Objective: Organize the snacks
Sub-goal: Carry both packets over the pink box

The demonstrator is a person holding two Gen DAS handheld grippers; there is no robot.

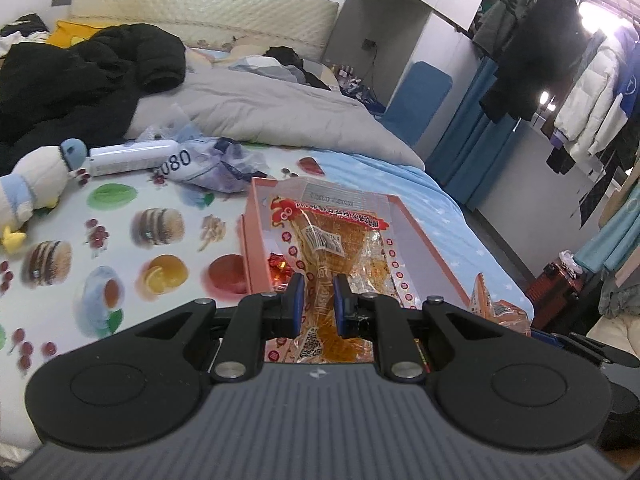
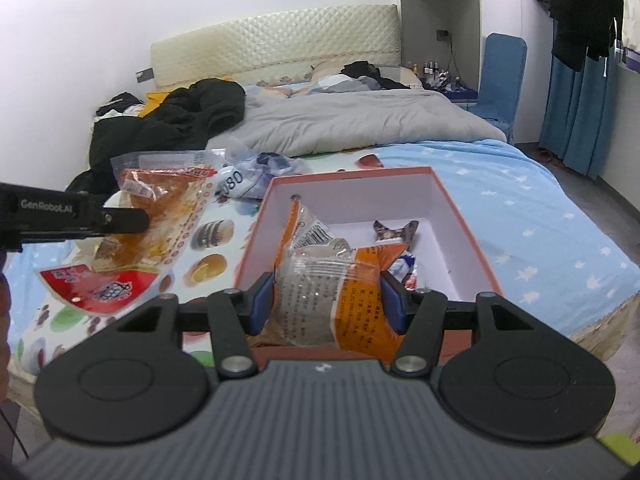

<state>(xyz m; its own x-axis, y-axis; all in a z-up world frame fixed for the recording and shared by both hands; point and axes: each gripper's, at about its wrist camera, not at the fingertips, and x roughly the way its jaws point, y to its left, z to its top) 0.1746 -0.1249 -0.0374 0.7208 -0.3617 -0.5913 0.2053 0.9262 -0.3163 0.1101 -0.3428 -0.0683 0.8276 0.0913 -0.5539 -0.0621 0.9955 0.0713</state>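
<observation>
A pink open box [image 2: 460,216] lies on the bed; it also shows in the left wrist view [image 1: 256,248]. My left gripper [image 1: 318,300] is shut on a clear red-trimmed snack bag [image 1: 332,236] with orange contents, held in the air left of the box in the right wrist view [image 2: 156,216]. My right gripper [image 2: 326,300] is shut on an orange and clear snack packet [image 2: 332,280], held over the box's near edge. Small wrapped snacks [image 2: 396,232] lie inside the box. A red wrapped candy [image 1: 280,266] shows in the box.
A food-print sheet [image 1: 120,248] covers the bed. A plush toy [image 1: 32,188], a white bottle [image 1: 132,158] and a crumpled bag [image 1: 216,168] lie on it. A grey quilt [image 2: 352,120] and black jacket [image 2: 180,120] are behind. Hanging clothes [image 1: 560,60] stand right.
</observation>
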